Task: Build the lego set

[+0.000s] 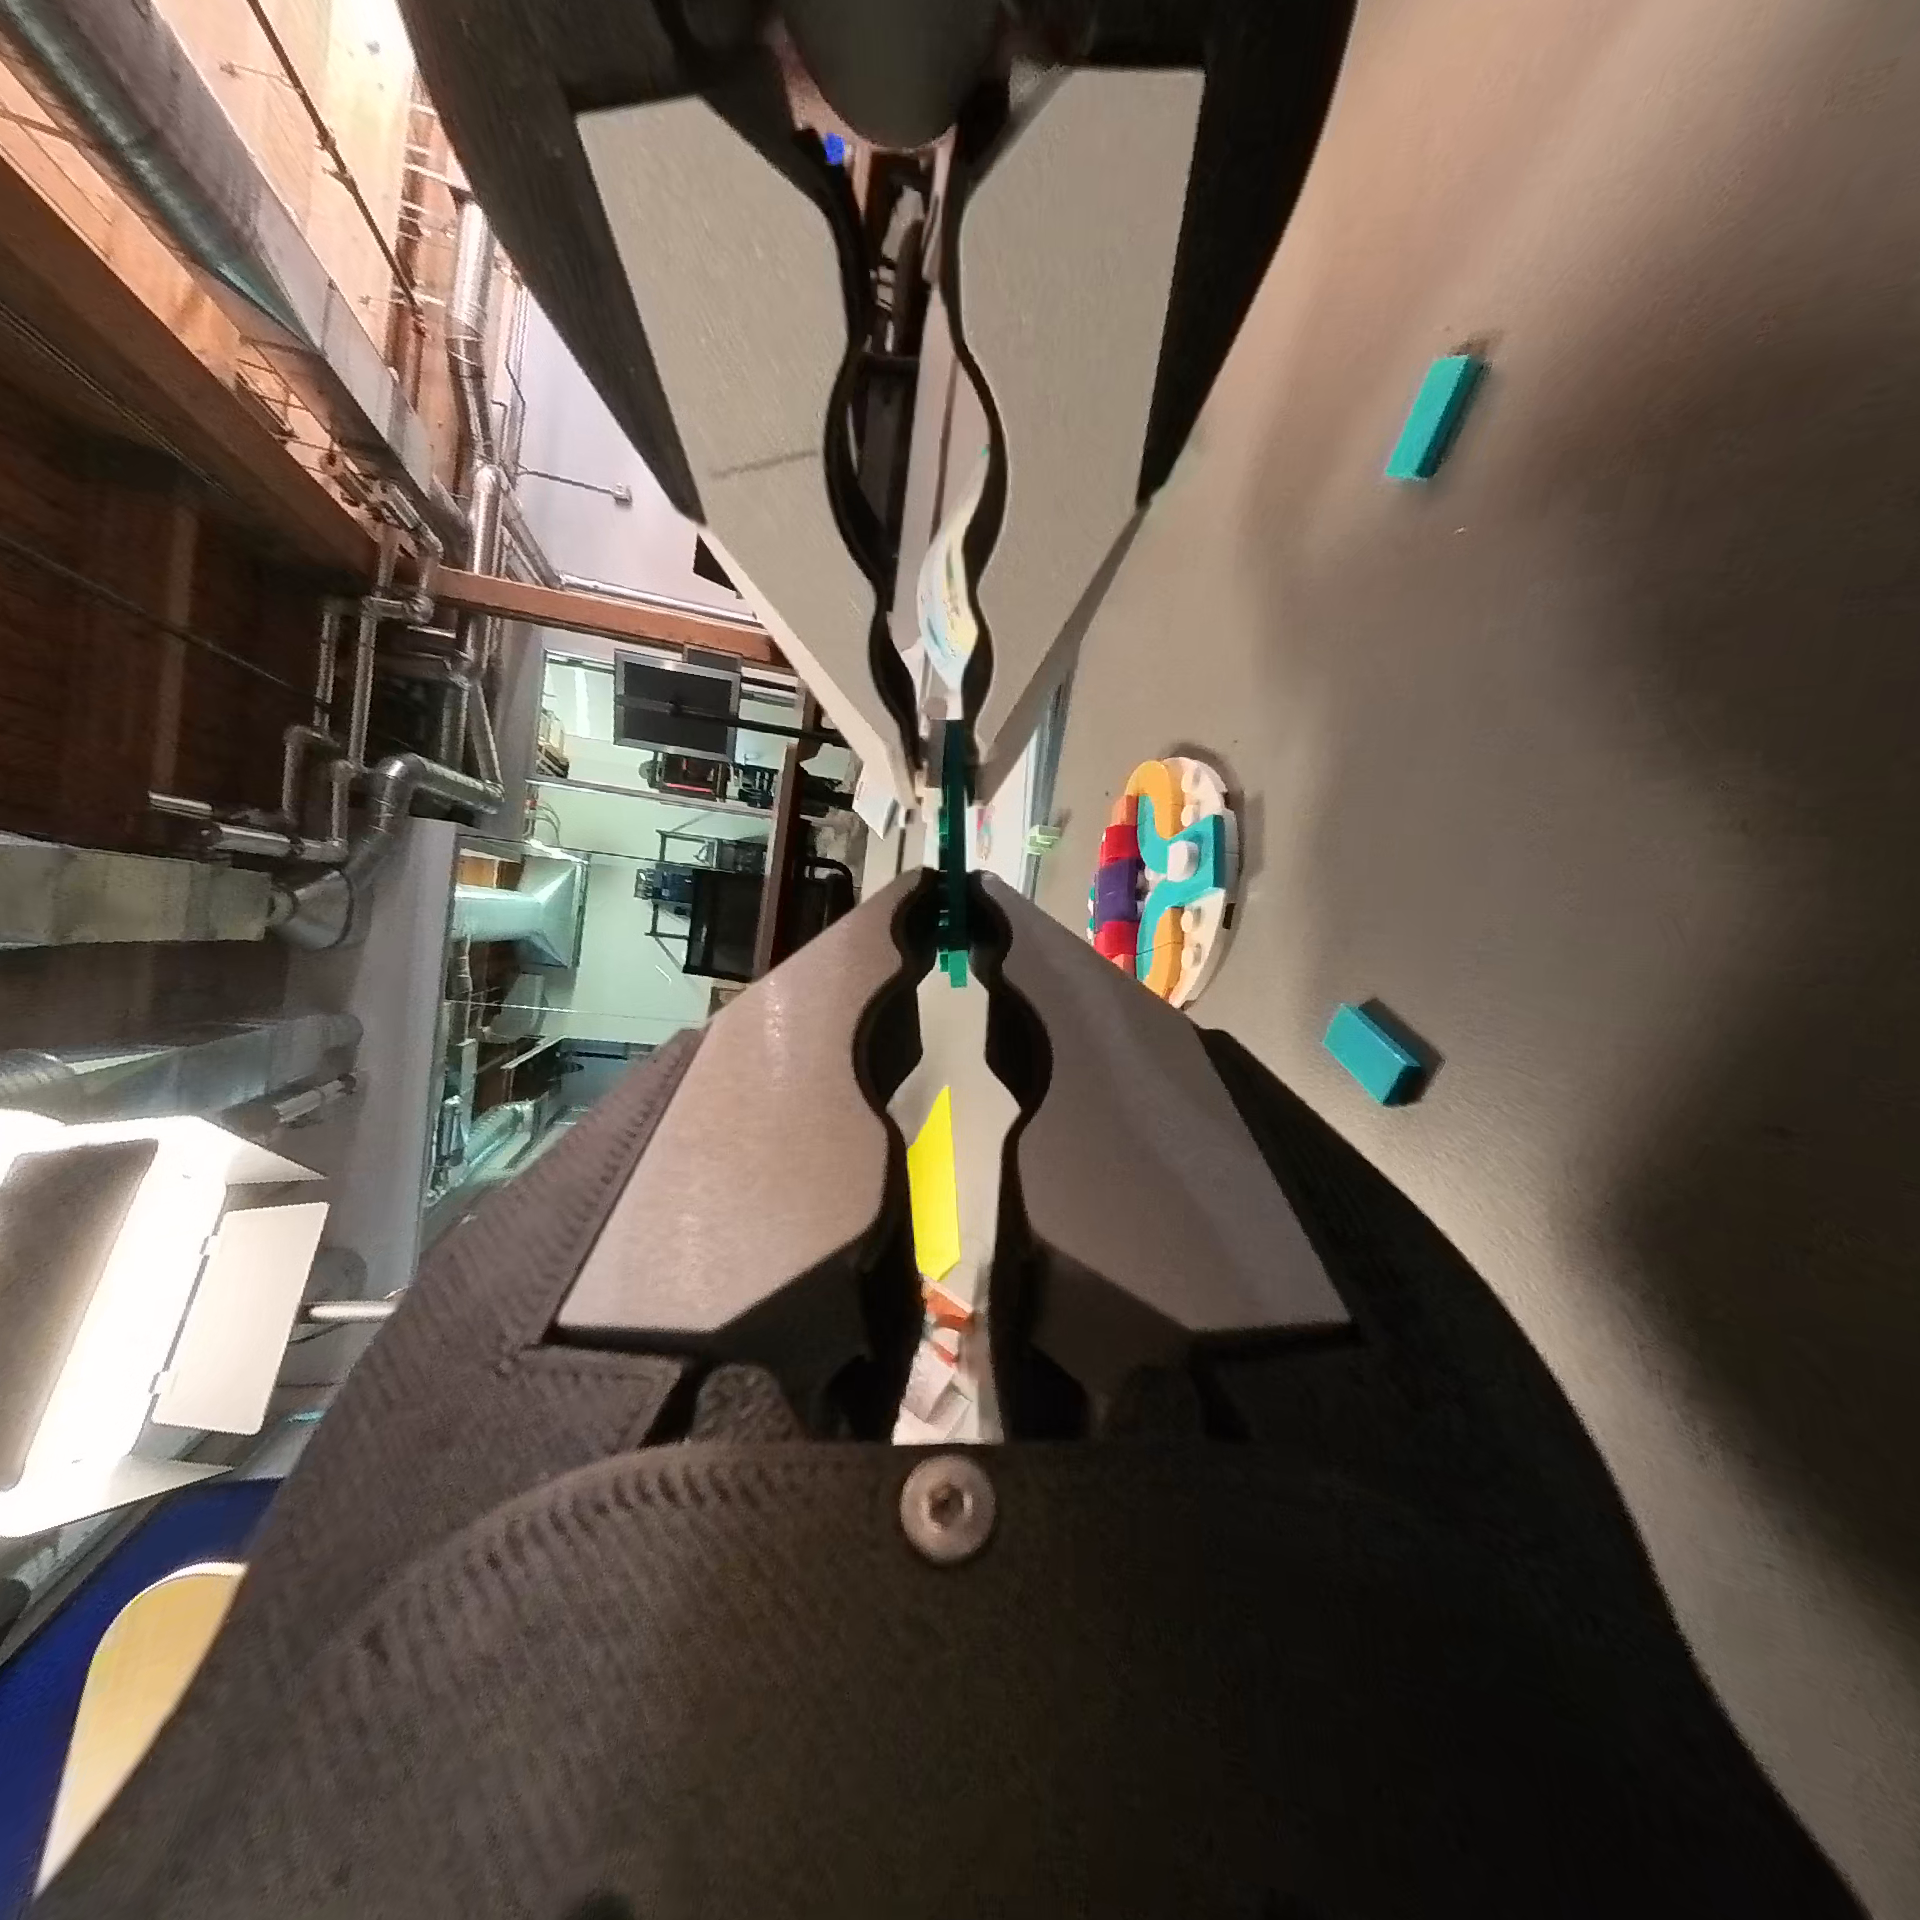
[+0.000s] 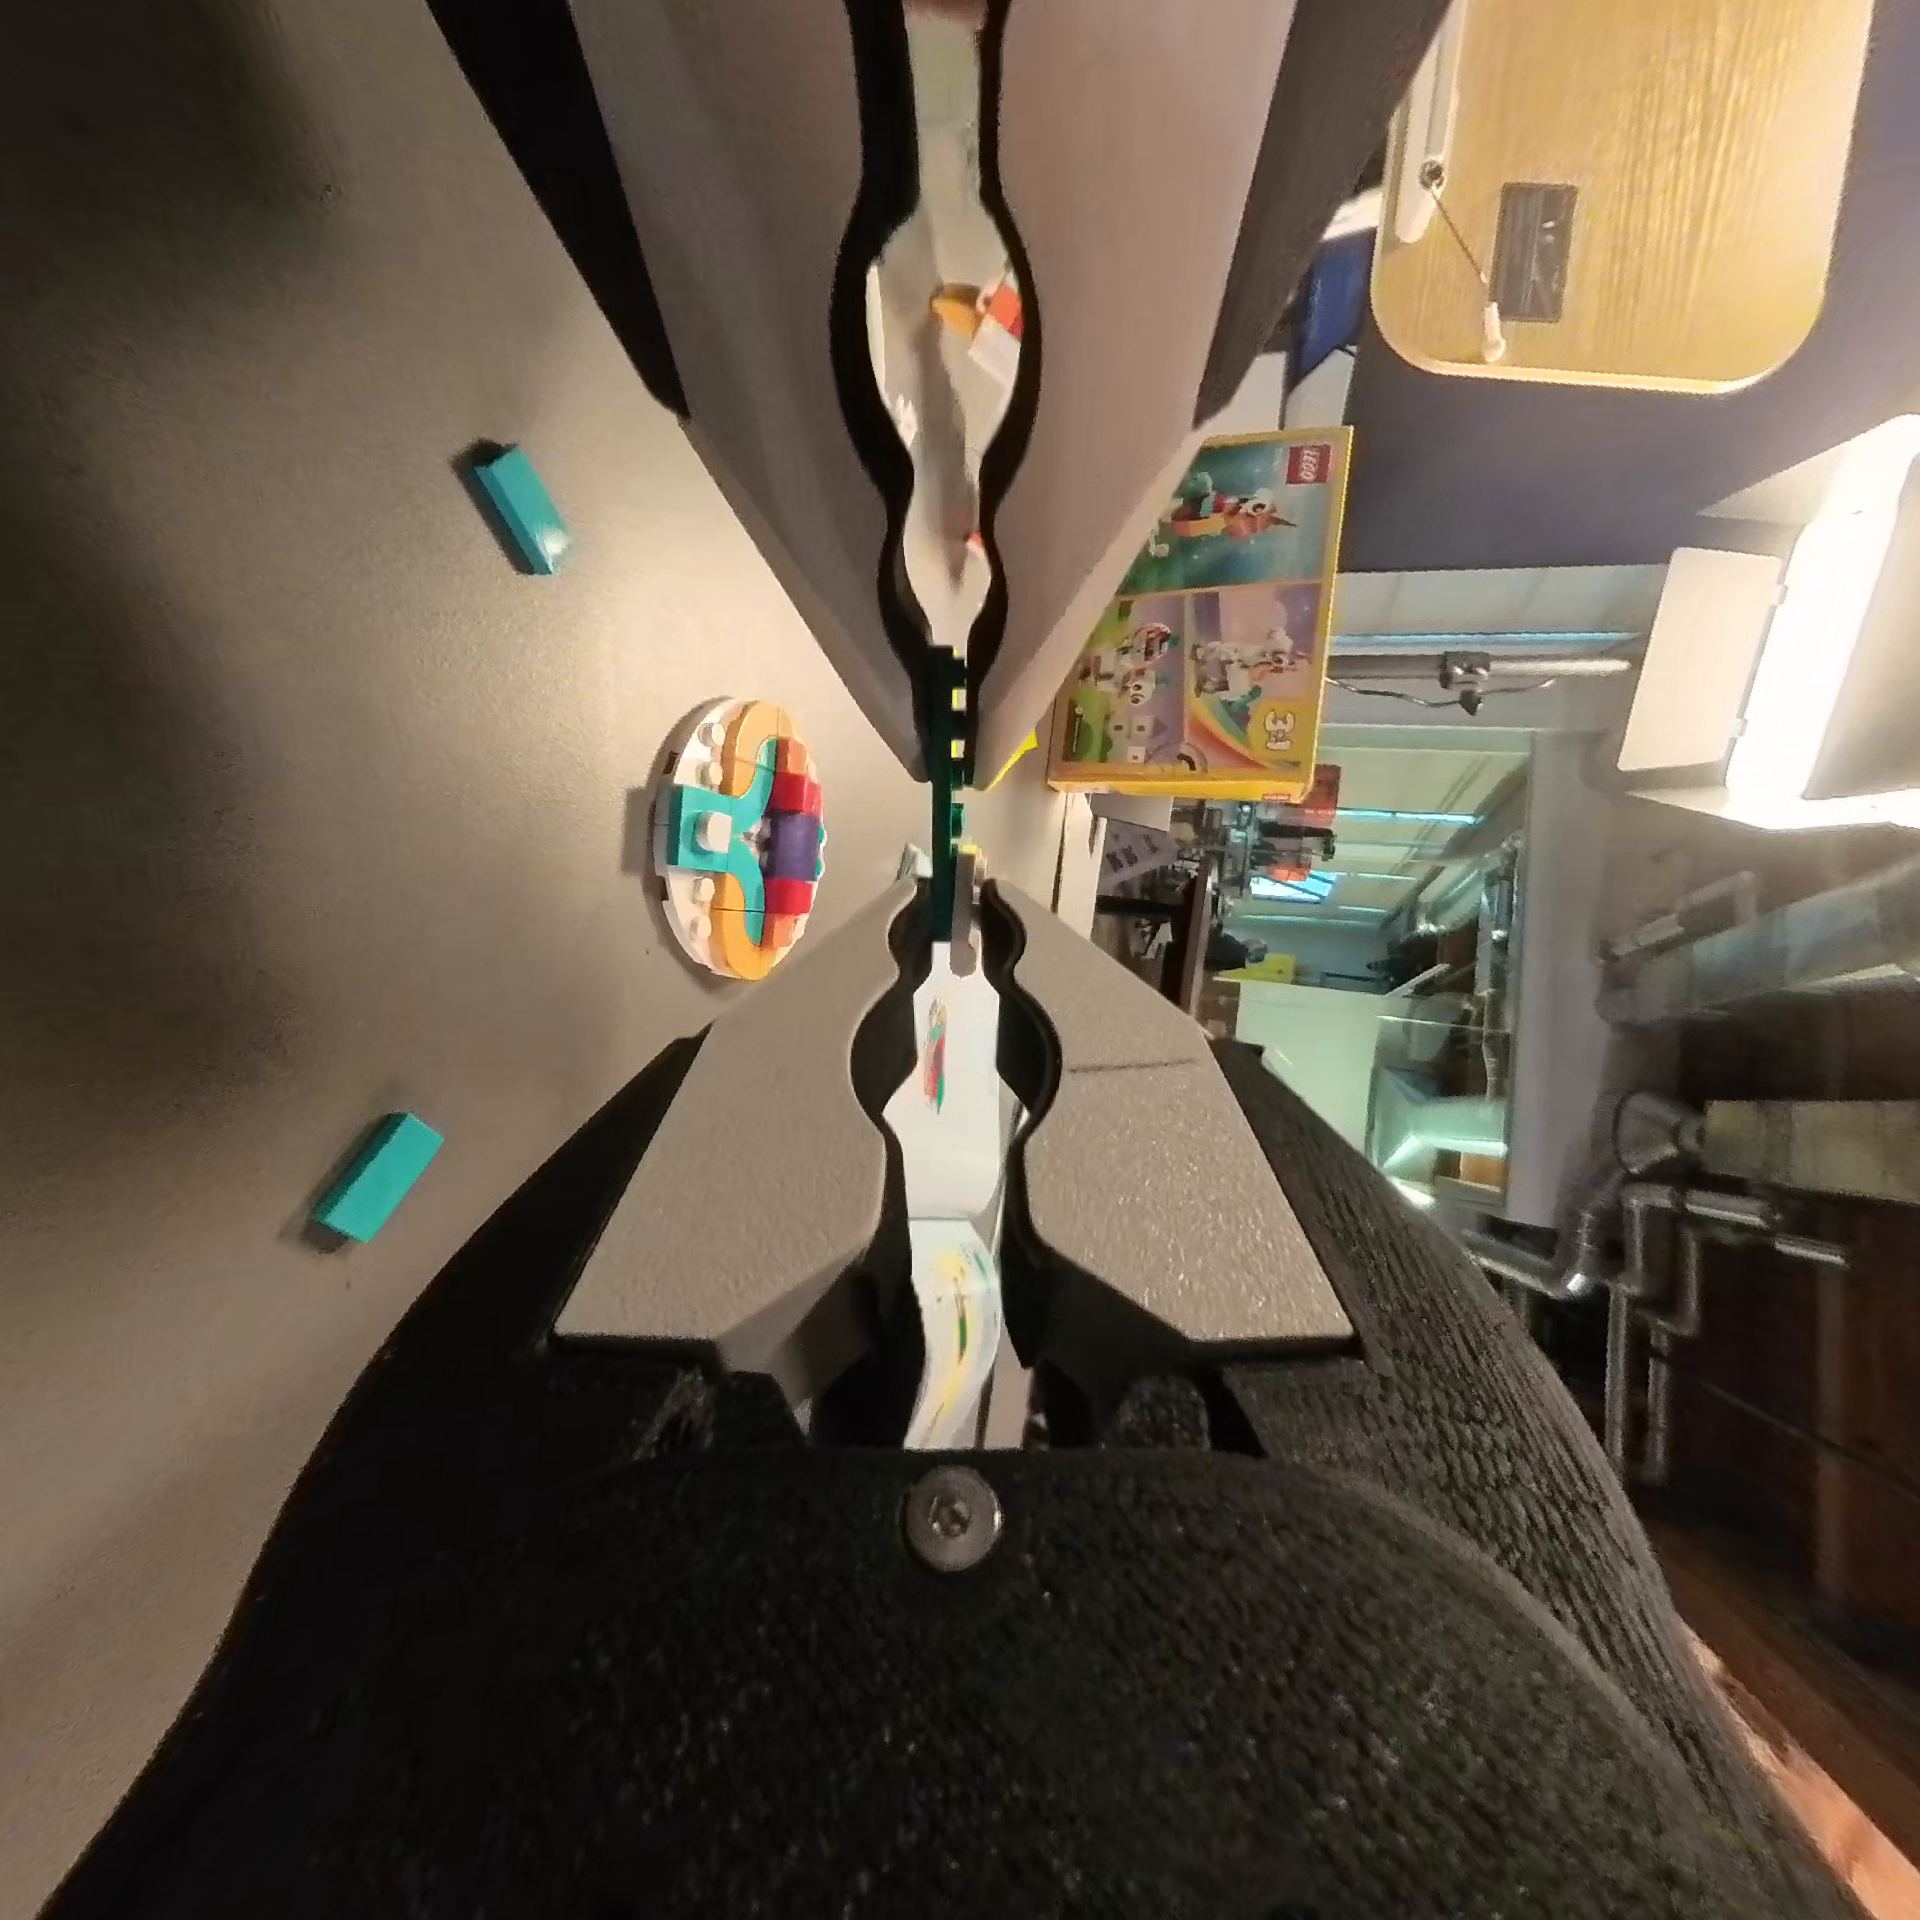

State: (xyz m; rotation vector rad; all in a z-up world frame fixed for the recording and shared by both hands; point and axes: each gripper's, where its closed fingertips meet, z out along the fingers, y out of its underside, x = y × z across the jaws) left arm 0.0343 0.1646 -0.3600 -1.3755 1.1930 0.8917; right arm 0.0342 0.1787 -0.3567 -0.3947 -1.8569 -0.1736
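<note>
Held the plate (image 1: pixel 954 831) aloft over the table (image 1: pixel 1558 727), edge-on, with a grip at each end. Left gripper (image 1: pixel 951 904) pinched shut on one end, right gripper (image 1: pixel 945 758) pinched shut on the other, tips facing and nearly meeting. Showed a small grey piece (image 2: pixel 966 899) against the plate by the right tips; could not tell whether attached.

Left the round model (image 1: pixel 1164 878) flat on the table just beside and below the plate, with two teal bricks (image 2: pixel 516 507) lying well apart on either side of it, and the box (image 2: pixel 1195 623) standing farther off.

Judged risky: thin plate, little surface under each pinch. Could twist or spring out if pulled unevenly or off-line. Could drop onto the model and jar loose parts if one grip eased before the other was secure.
</note>
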